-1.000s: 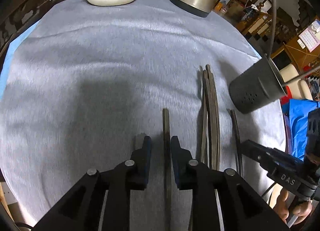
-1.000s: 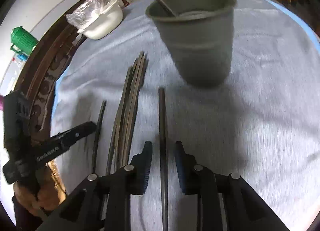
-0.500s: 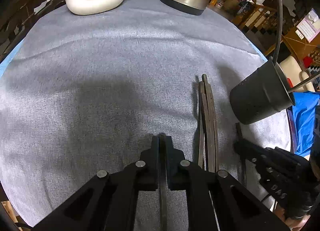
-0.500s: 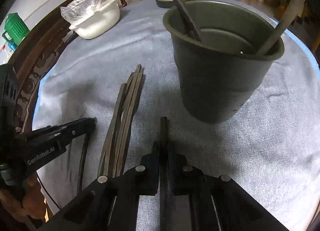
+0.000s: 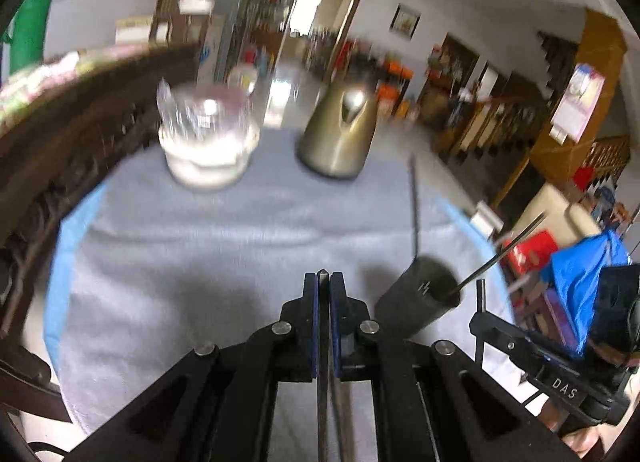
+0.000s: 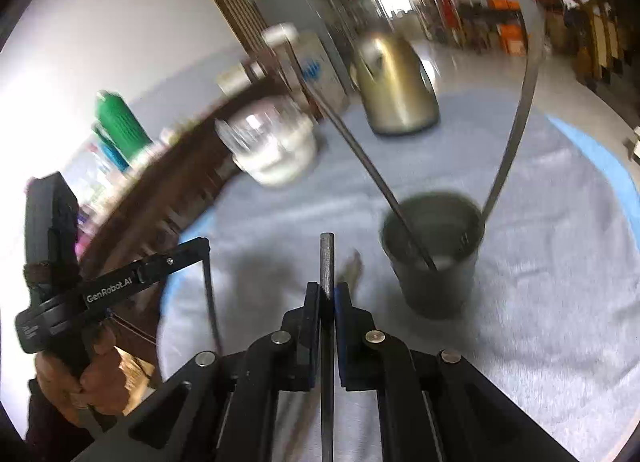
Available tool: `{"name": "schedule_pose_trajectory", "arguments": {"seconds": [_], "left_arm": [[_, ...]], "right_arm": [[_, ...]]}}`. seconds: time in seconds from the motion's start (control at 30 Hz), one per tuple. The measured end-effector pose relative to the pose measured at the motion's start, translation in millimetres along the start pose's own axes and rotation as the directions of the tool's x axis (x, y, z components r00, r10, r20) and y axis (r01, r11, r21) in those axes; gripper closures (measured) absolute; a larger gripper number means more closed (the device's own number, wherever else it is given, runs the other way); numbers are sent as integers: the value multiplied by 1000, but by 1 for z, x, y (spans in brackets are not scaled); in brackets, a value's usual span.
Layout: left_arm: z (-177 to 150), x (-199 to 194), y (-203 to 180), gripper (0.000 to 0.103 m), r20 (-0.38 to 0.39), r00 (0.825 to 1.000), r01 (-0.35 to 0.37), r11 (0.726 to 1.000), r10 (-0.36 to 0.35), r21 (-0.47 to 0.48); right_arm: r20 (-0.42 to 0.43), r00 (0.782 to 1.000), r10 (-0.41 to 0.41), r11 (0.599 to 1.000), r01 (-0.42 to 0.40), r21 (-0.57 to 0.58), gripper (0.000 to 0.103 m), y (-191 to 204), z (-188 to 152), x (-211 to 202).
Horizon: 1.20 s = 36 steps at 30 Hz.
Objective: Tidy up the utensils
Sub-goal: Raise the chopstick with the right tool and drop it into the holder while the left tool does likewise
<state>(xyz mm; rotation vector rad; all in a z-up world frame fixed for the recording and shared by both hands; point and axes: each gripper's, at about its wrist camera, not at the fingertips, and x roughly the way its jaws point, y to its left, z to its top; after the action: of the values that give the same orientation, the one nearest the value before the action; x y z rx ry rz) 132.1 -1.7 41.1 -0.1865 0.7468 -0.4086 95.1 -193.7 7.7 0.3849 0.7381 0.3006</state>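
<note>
The dark grey round plastic cup [image 6: 434, 254] at two o'clock on the grey cloth-covered table [image 6: 540, 282] holds two thin dark utensils, while each tool – left gripper [image 5: 324, 282] and right gripper [image 6: 327, 292] – is pinching one slim dark chopstick [image 6: 327, 262] – lifted above the cloth.

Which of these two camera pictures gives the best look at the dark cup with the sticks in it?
The right wrist view: the dark cup shows its open rim, its inside and two utensils leaning in it. In the left wrist view the cup sits low and right, blurred, its side partly hidden behind the left gripper.
</note>
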Motion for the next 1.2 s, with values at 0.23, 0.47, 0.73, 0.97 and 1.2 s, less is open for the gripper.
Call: {"name": "schedule_pose_trajectory", "arguments": {"seconds": [0.23, 0.47, 0.73, 0.97, 1.2], "left_arm": [[16, -40, -21, 97, 131, 991, 8, 999, -12, 33], [14, -53, -34, 98, 163, 986, 31, 998, -38, 46], [35, -67, -55, 98, 205, 976, 52, 995, -68, 86], [69, -68, -80, 98, 240, 963, 97, 989, -122, 113], [89, -46, -112, 98, 285, 945, 126, 982, -163, 143]], "right_arm": [[249, 967, 53, 998, -42, -48, 96, 20, 17, -39], [332, 941, 71, 997, -54, -58, 96, 21, 18, -58], [508, 861, 31, 999, -12, -41, 96, 9, 48, -87], [660, 748, -72, 995, 103, -8, 95, 4, 87, -85], [754, 633, -176, 971, 237, 27, 95, 12, 108, -67]]}}
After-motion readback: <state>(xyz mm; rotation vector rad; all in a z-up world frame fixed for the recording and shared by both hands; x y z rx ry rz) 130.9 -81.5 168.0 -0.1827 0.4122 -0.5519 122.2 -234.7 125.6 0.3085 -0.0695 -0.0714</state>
